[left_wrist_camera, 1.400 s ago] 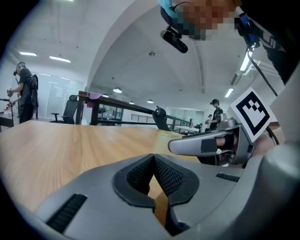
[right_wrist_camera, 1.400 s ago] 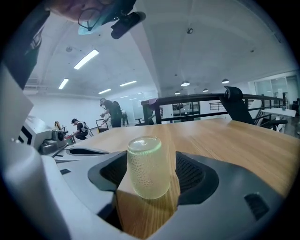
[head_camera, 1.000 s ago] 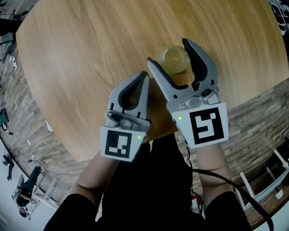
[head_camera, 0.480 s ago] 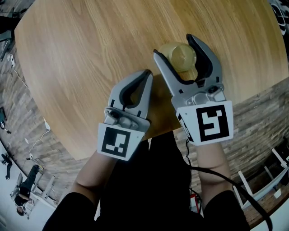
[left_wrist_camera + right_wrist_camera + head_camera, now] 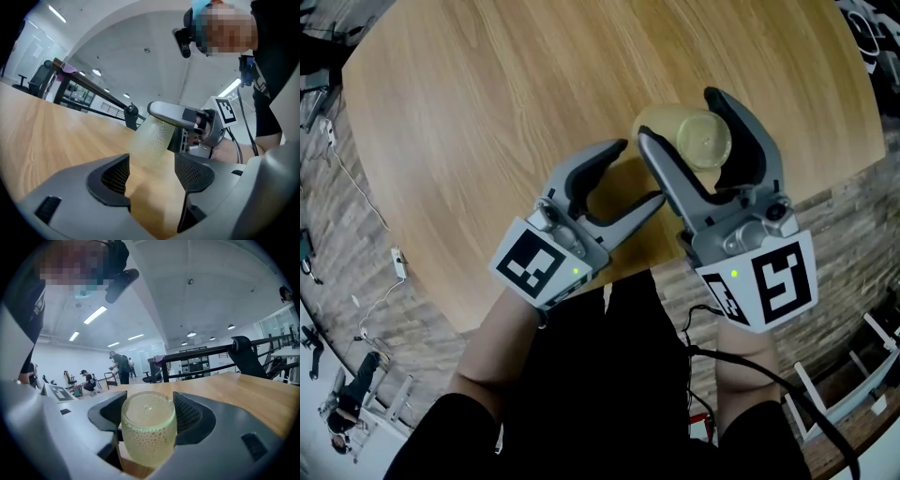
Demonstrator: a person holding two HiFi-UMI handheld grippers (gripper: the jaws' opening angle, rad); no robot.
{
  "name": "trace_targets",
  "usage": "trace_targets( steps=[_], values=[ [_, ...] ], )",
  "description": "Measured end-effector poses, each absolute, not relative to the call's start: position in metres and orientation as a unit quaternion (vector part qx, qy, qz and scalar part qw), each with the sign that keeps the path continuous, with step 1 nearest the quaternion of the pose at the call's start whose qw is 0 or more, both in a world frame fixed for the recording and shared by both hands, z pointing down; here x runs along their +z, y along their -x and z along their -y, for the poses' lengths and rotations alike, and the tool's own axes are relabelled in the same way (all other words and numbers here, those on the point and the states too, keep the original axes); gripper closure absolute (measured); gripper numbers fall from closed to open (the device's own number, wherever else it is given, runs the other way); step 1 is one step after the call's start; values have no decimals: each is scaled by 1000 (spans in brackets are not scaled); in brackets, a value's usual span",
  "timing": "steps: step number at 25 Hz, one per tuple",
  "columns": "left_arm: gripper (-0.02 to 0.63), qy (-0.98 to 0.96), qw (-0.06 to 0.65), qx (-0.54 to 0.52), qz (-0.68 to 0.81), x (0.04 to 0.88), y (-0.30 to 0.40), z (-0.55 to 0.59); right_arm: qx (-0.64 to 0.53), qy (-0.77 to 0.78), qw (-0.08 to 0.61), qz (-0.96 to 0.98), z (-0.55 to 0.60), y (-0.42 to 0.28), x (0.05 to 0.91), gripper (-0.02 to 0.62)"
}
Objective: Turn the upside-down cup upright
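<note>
Cup (image 5: 698,139) sat clamped in my right gripper (image 5: 679,116), one pad on each side of its dimpled, pale yellow wall. My right gripper view showed the cup (image 5: 148,432) still upside down, its closed end on top and facing the camera, its open mouth lost below between the jaws. From the head view I looked down on that closed end, over the near part of the round wooden table (image 5: 487,112). I could not tell from any view whether the rim still touched the wood.

My left gripper (image 5: 637,172) lay just beside the right one, its tips aimed across at the cup. Its jaws had just been opening and stood wide, with nothing between the pads. In the left gripper view the gap (image 5: 152,173) framed bare tabletop, and the cup (image 5: 150,140) leaned a little beyond it, under one grey jaw of my right gripper.

Each marker cube (image 5: 534,267) faced up toward my head, close to my dark clothing. A black cable (image 5: 750,366) trailed back from my right wrist. Far behind the cup, a few people (image 5: 119,366) stood in a bright hall.
</note>
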State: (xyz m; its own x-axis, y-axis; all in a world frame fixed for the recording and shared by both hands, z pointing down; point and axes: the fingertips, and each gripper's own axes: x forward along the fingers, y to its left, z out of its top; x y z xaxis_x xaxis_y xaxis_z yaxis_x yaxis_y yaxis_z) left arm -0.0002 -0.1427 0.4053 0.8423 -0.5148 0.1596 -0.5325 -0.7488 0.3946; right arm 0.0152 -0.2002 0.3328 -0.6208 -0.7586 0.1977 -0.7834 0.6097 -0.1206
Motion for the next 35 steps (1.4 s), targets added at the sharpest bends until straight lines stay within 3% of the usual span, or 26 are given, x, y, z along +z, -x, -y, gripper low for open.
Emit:
trace_targets(
  steps=[4, 9, 11, 13, 26, 35],
  values=[
    [280, -941, 226, 18, 251, 404, -13, 144, 108, -412, 47, 904, 195, -17, 325, 318],
    [288, -941, 252, -13, 225, 407, -17, 145, 119, -399, 35, 909, 191, -17, 332, 318],
    [376, -941, 257, -23, 220, 409, -16, 145, 123, -393, 25, 911, 190, -18, 335, 318],
    [409, -943, 253, -24, 215, 409, -15, 145, 126, -385, 13, 914, 189, -20, 335, 318],
    [529, -957, 213, -14, 198, 395, -11, 133, 203, -341, -78, 915, 197, -31, 334, 318],
    [569, -959, 205, -5, 195, 395, -14, 126, 200, -365, -76, 906, 202, -34, 340, 316]
  ],
)
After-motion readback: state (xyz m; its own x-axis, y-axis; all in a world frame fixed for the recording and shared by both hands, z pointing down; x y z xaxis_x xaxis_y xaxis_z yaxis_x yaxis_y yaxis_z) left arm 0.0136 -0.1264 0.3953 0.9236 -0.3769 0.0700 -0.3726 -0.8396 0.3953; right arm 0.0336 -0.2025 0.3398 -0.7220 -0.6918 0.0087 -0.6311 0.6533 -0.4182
